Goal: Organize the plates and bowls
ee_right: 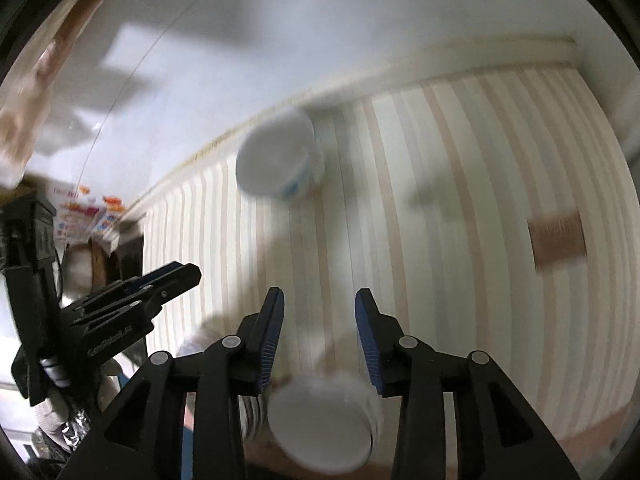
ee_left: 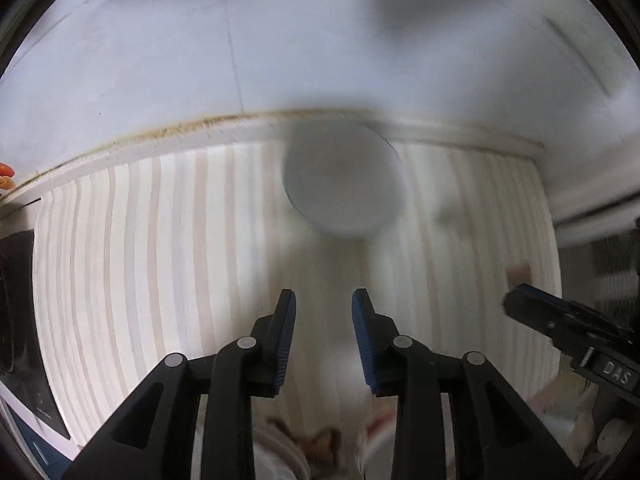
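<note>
A white bowl point(ee_left: 344, 184), blurred, stands on the striped tablecloth point(ee_left: 160, 240) close to the wall. My left gripper point(ee_left: 324, 300) hovers nearer than it, jaws apart, nothing between the blue pads. The right wrist view shows the same bowl point(ee_right: 280, 160) with blue marks on its side. A second white bowl point(ee_right: 320, 424) lies low in that view, under my right gripper point(ee_right: 320, 300), whose pads stand apart and clear of it. Blurred stacked dishes point(ee_right: 248, 408) sit beside that bowl. Each gripper appears in the other's view: right gripper point(ee_left: 520, 304), left gripper point(ee_right: 188, 276).
A white wall point(ee_left: 280, 40) runs behind the table, with a stained seam along its foot. A brown patch point(ee_right: 556, 236) lies on the cloth at the right. Colourful boxes point(ee_right: 84, 216) and dark clutter sit past the table's left end. A dark flat object point(ee_left: 20, 300) lies at the left.
</note>
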Action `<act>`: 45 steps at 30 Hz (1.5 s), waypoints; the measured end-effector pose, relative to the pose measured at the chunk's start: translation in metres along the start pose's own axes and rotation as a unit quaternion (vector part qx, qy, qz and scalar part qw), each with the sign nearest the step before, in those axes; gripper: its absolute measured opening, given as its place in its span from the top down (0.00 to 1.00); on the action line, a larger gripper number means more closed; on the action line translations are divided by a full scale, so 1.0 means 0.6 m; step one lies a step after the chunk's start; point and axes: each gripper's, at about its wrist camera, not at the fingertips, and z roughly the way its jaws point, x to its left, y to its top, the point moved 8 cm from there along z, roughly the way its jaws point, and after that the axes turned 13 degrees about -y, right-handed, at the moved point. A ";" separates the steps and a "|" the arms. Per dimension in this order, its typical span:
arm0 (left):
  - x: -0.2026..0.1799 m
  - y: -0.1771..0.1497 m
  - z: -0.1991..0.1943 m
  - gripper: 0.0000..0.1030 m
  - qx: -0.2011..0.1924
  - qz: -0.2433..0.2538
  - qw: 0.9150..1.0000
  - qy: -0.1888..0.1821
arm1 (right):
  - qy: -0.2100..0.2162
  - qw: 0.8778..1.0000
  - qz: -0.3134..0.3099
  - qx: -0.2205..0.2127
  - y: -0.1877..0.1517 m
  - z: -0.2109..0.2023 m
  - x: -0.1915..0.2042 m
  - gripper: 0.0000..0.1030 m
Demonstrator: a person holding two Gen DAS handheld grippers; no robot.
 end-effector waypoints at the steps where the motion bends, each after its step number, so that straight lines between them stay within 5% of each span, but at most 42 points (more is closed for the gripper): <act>1: 0.009 0.014 0.008 0.74 -0.001 -0.005 1.000 0.002 | -0.004 1.000 -0.003 -0.005 0.026 0.006 0.003 0.61; 11: 0.065 0.100 0.112 0.74 0.040 -0.039 0.998 0.007 | -0.025 0.999 -0.022 0.002 0.190 0.133 0.046 0.61; 20: 0.072 0.096 0.177 0.74 0.074 -0.045 0.996 -0.007 | -0.035 0.998 -0.021 0.042 0.203 0.235 0.051 0.61; 24: 0.072 0.088 0.186 0.84 0.071 -0.043 0.996 -0.014 | -0.032 0.998 -0.016 0.045 0.205 0.252 0.048 0.62; 26: 0.064 0.083 0.191 0.86 0.071 -0.038 0.997 -0.015 | -0.032 0.998 -0.018 0.047 0.206 0.260 0.047 0.71; 30: 0.047 0.078 0.199 0.86 0.069 -0.028 0.997 -0.014 | -0.018 0.998 -0.026 0.050 0.209 0.264 0.061 0.86; 45: 0.025 0.040 0.151 0.86 0.044 -0.009 0.999 -0.013 | -0.034 0.997 -0.053 0.036 0.187 0.235 0.084 0.88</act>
